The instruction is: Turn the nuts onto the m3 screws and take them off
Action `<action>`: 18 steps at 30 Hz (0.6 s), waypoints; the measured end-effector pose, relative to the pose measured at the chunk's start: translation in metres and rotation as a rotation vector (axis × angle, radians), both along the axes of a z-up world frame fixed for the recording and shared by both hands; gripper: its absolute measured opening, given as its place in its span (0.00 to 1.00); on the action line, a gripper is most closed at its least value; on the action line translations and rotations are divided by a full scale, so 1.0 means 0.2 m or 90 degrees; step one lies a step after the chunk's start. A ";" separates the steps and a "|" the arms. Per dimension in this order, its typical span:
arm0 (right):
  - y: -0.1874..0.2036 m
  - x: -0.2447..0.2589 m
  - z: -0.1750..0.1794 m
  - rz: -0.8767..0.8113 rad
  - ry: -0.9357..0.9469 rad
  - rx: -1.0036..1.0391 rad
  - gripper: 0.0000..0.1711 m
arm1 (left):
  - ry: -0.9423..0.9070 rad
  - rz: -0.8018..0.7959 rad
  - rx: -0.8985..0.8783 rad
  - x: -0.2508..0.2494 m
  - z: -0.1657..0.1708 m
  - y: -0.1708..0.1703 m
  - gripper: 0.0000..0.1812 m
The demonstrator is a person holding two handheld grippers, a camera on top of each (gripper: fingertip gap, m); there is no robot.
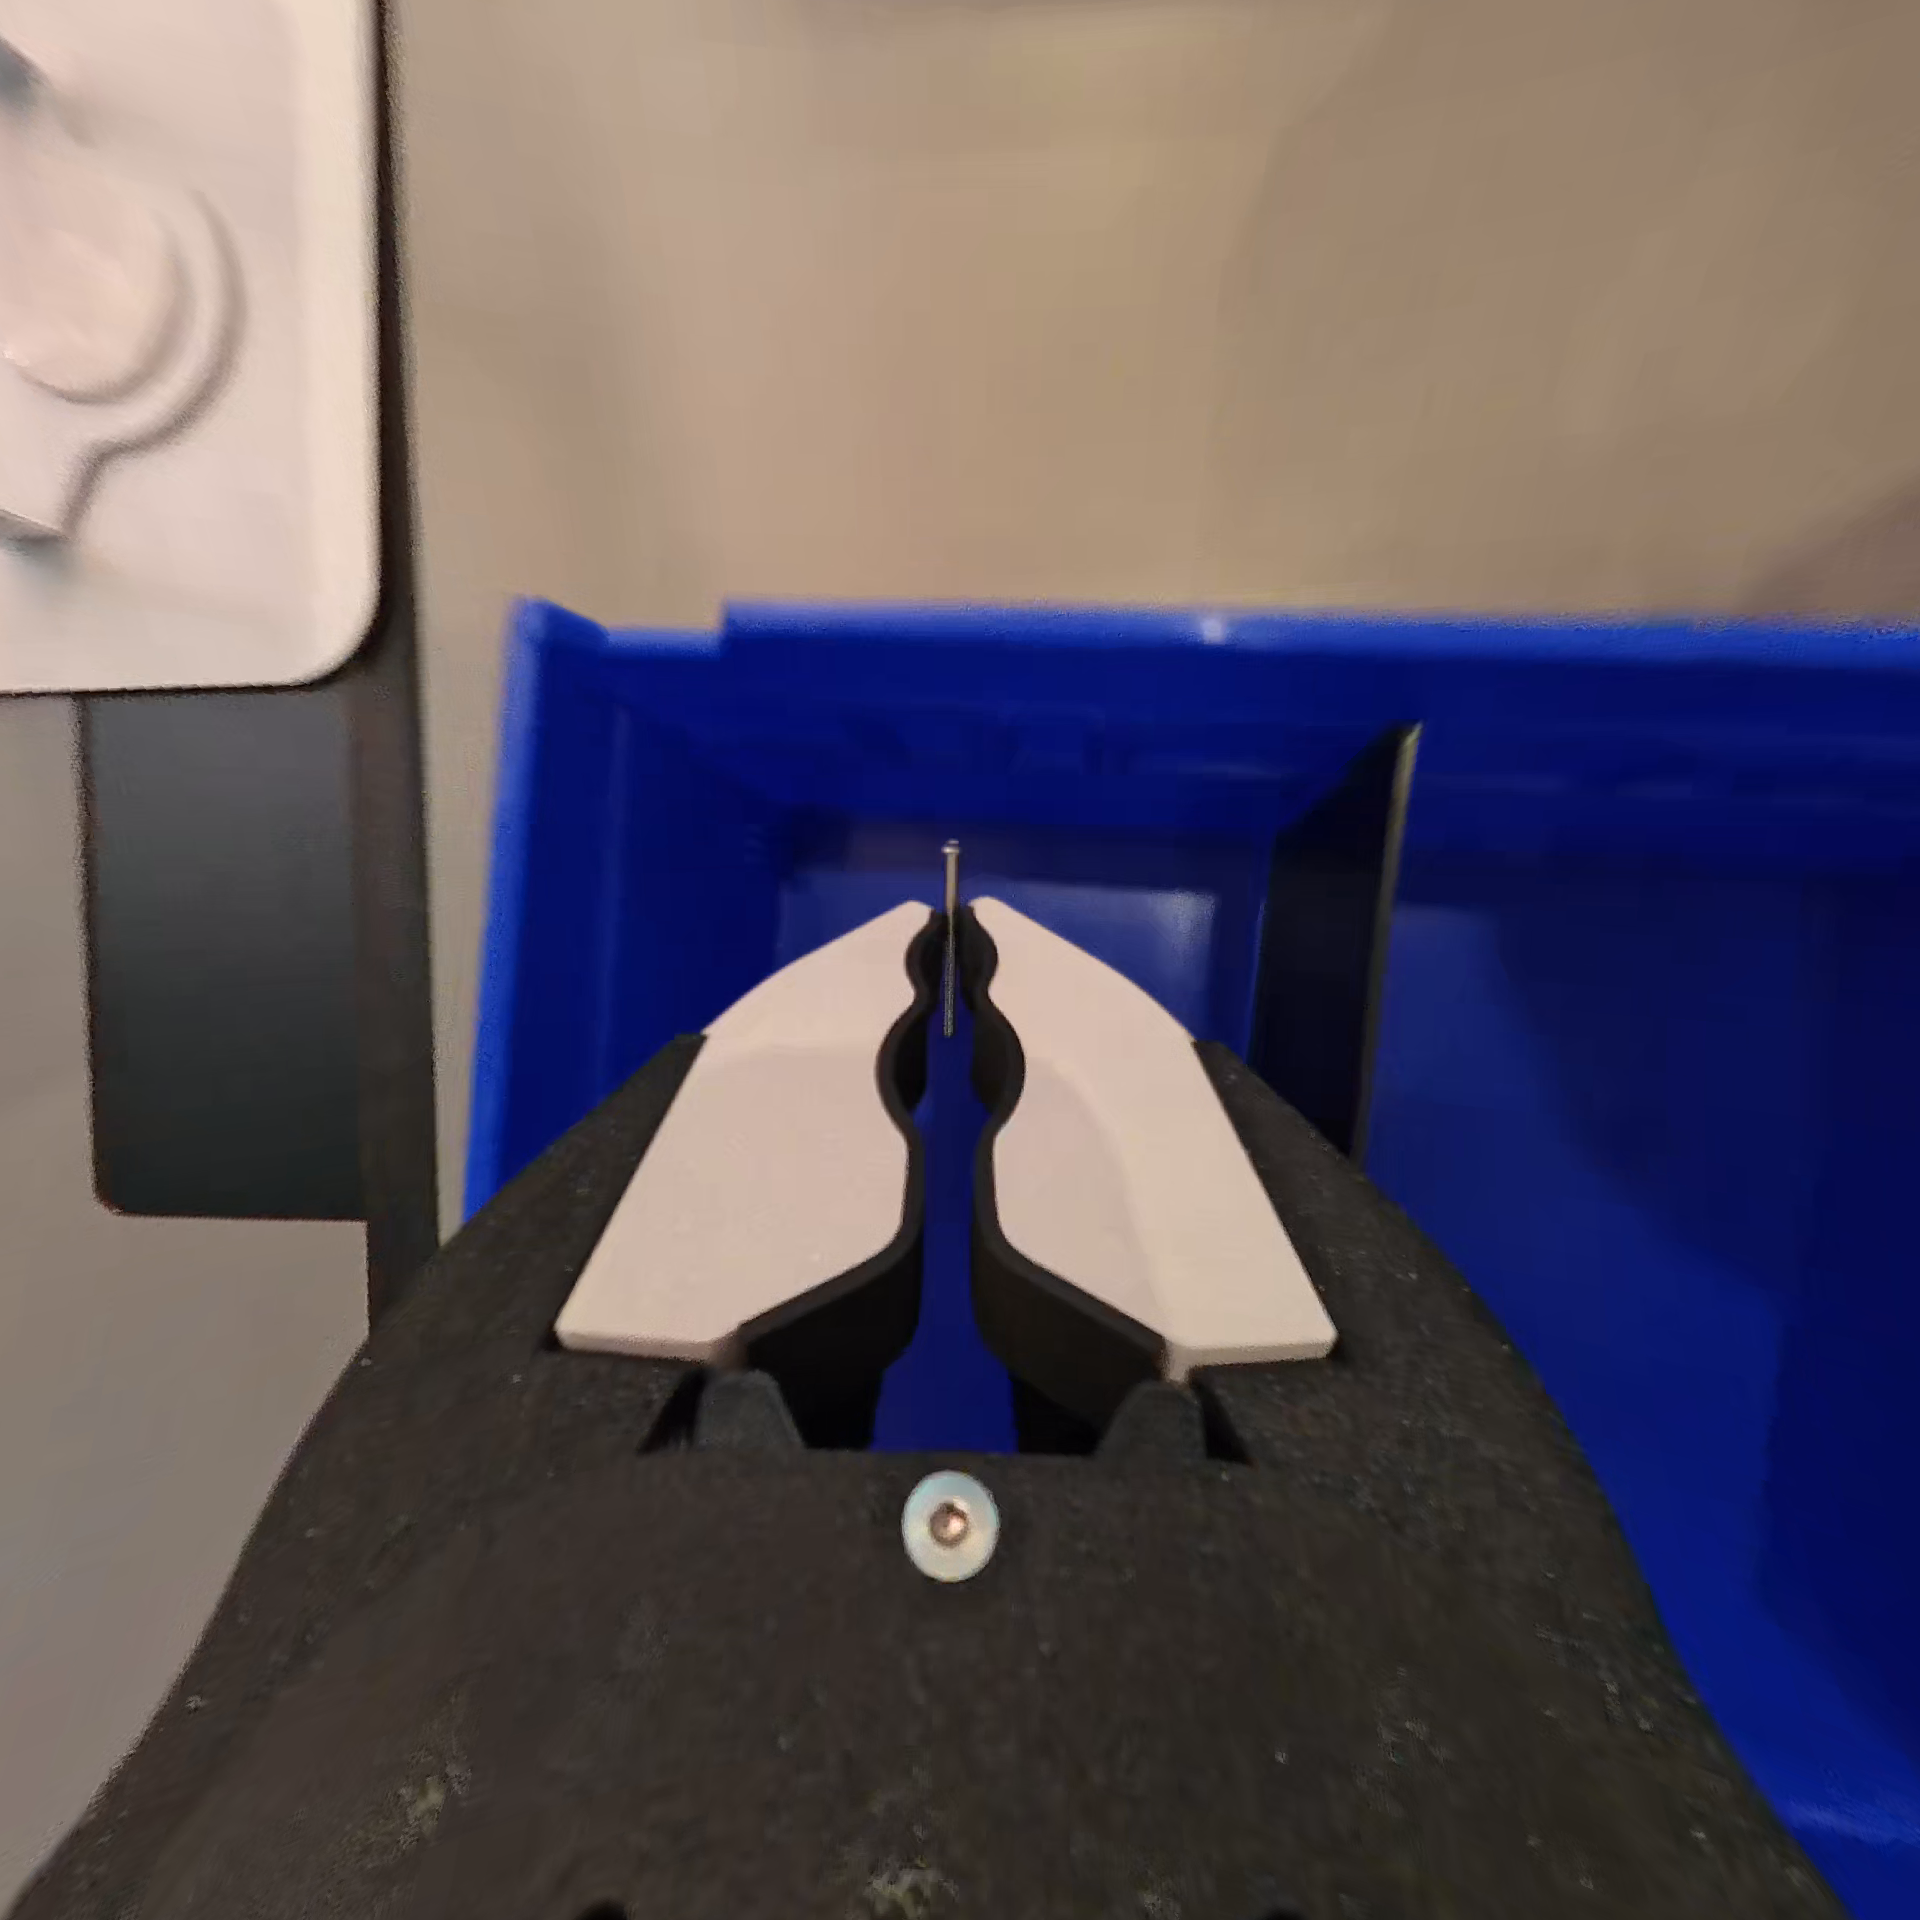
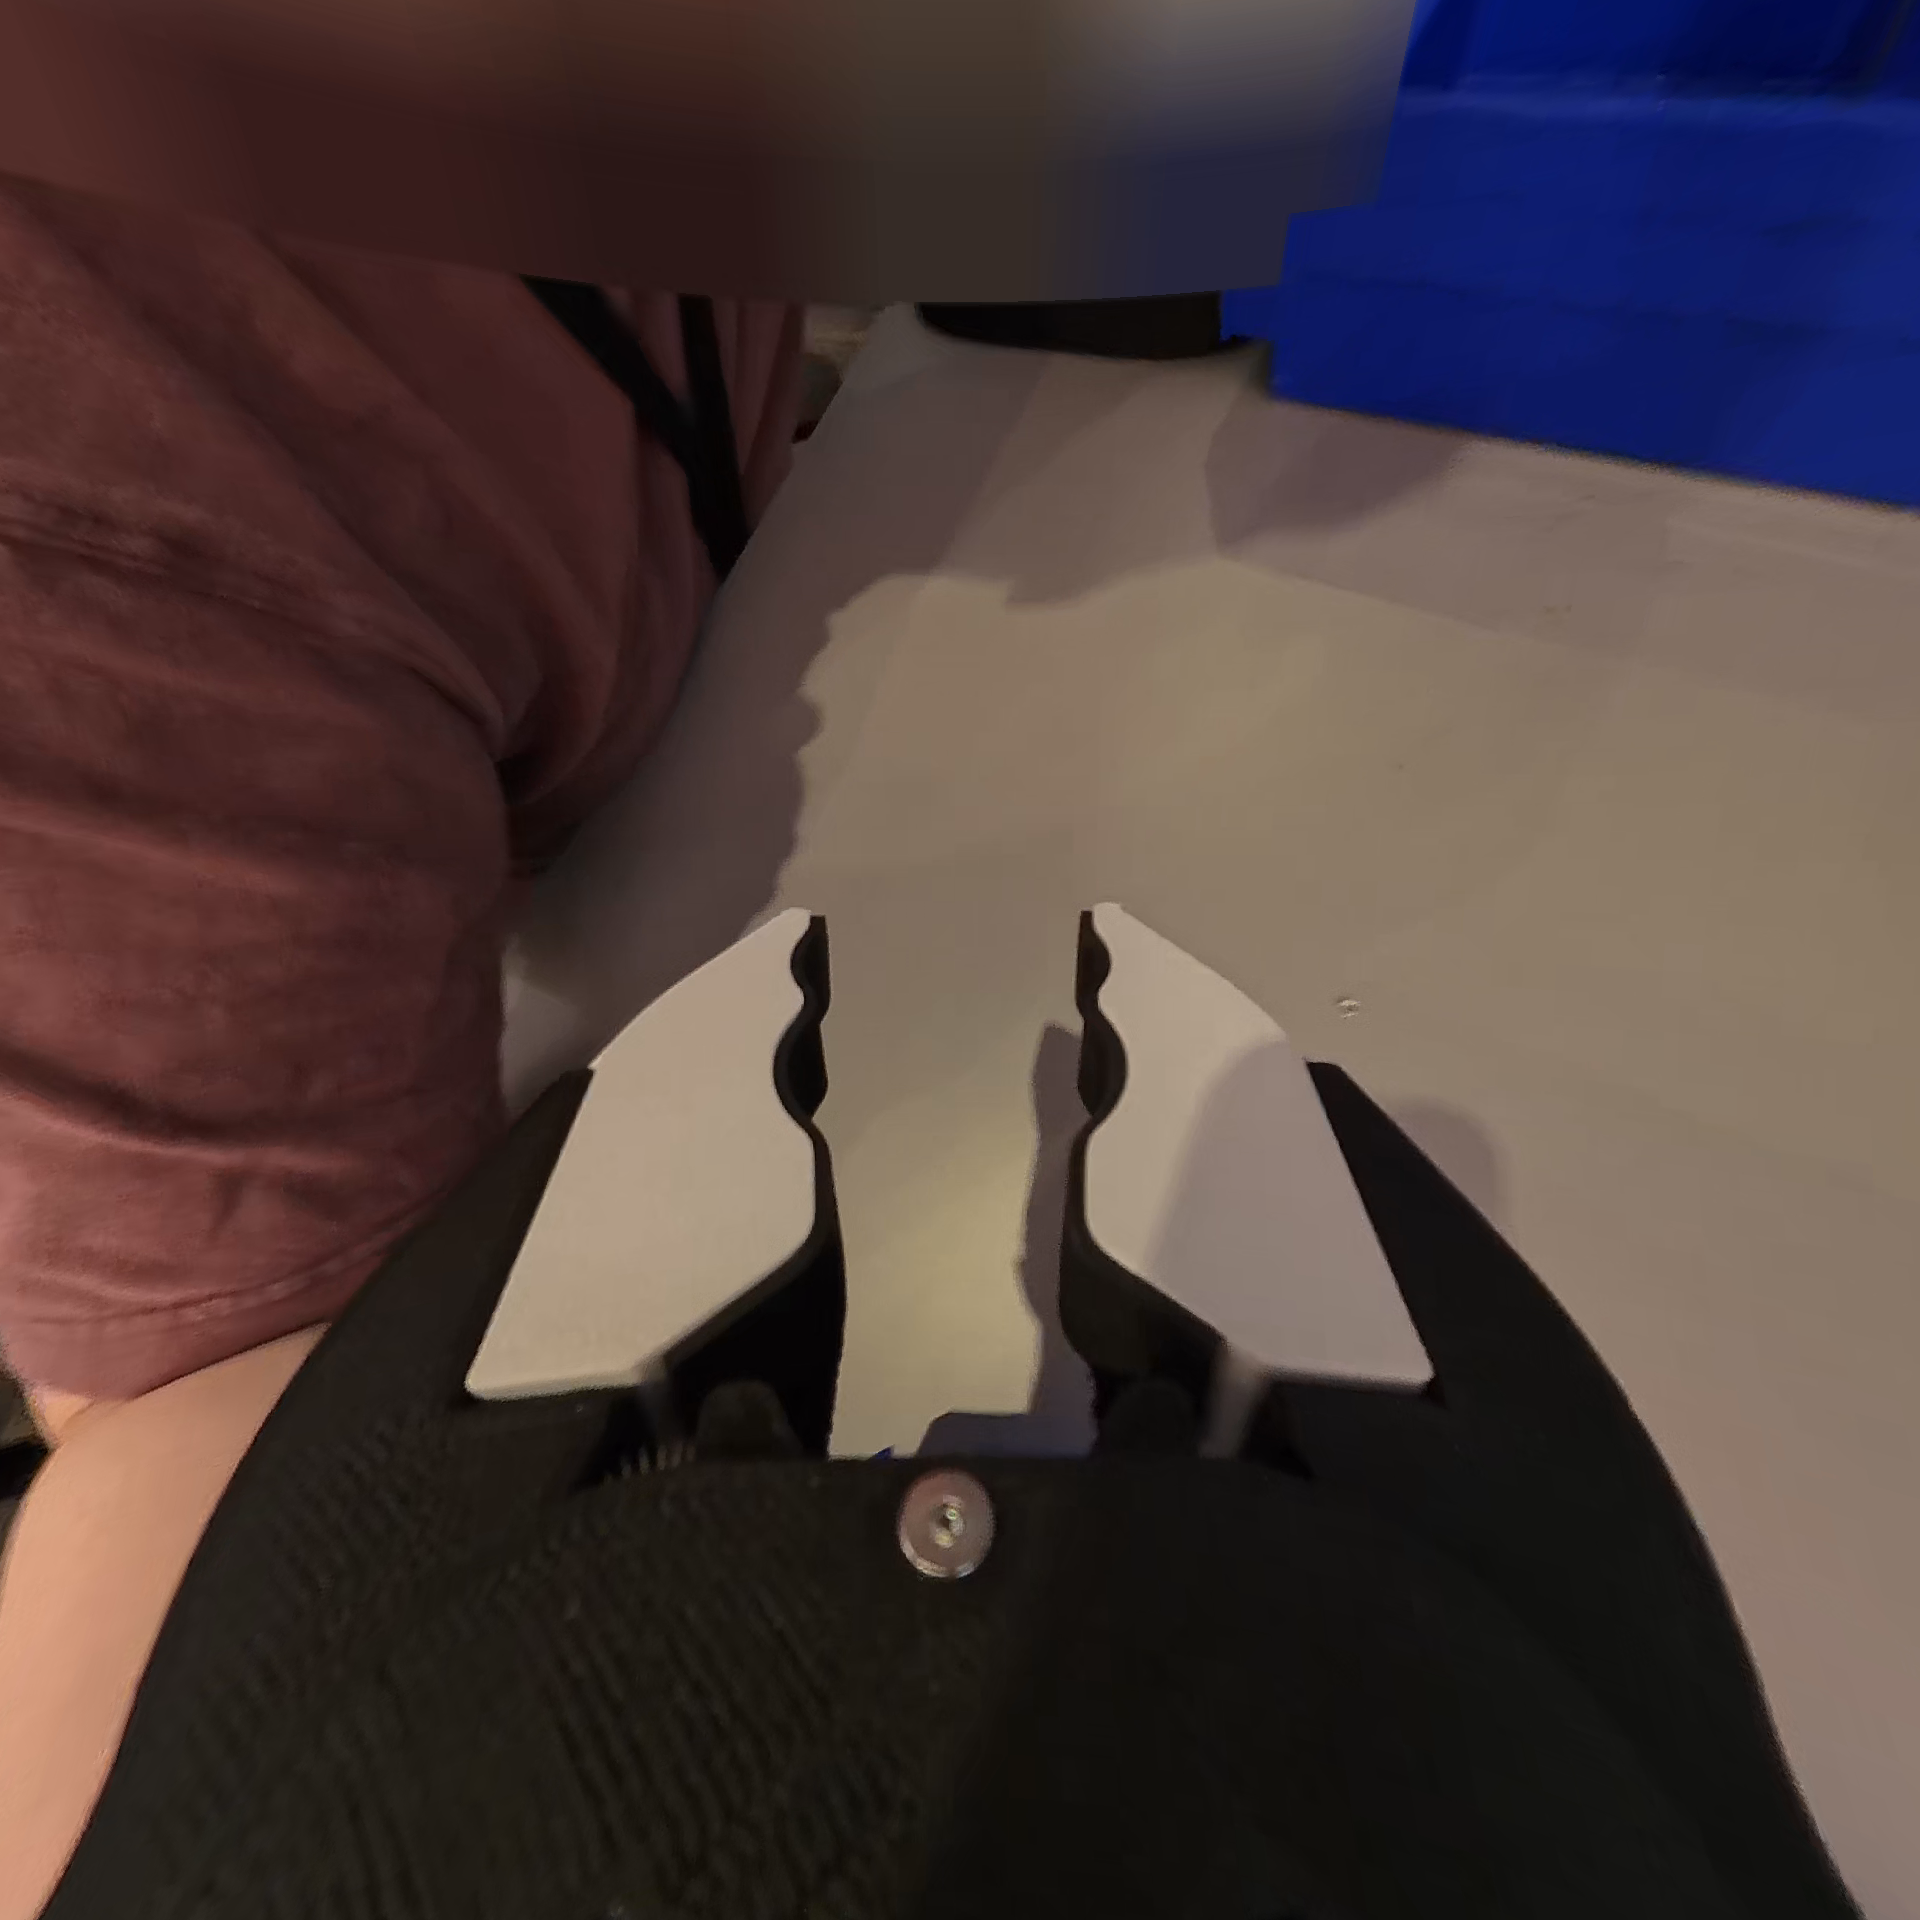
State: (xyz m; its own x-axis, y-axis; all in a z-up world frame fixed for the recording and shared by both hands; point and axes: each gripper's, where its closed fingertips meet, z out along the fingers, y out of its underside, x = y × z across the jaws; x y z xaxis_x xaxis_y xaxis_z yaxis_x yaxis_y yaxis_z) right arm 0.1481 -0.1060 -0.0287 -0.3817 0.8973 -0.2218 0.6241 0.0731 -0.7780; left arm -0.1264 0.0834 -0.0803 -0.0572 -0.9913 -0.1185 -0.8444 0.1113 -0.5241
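The left hand-held gripper (image 1: 950,914) is pinched nearly closed on 1 thin metal screw (image 1: 950,940), which stands upright between the fingertips (image 1: 883,935) with its small head poking out above them. No nut shows on the bare length of the screw that sticks out, though whatever sits lower between the pads is hidden. Behind it lies a blue bin (image 1: 1558,935), divided into compartments; the gripper is held in front of or over the left compartment, and its floor looks bare from this angle.

The right hand-held gripper (image 2: 954,920) is spread wide with nothing between its fingers. It hangs over the grey counter (image 2: 1455,727), close to its near edge, beside a person's dark red sleeve (image 2: 260,675). A tiny pale speck (image 2: 1349,1006) rests on the counter off to its right; it may be a nut, but it is too small to tell.

Judging from this, the task is at an early stage: a screw is in hand, but a nut has yet to be picked up, threaded on and taken off again.
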 end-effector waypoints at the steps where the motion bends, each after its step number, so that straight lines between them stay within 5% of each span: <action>1: 0.02 -0.01 0.01 -0.010 0.012 0.007 0.27 | -0.033 0.018 0.002 0.03 0.07 -0.01 0.02; 10: 0.35 -0.27 0.26 -0.252 0.188 0.066 0.27 | -0.388 0.216 -0.103 0.42 0.59 -0.17 0.01; 15: 0.43 -0.40 0.32 -0.337 0.256 0.008 0.26 | -0.607 0.230 -0.167 0.61 0.82 -0.32 0.01; 18: 0.42 -0.47 0.39 -0.368 0.303 -0.042 0.26 | -0.638 0.221 -0.166 0.70 0.85 -0.42 0.01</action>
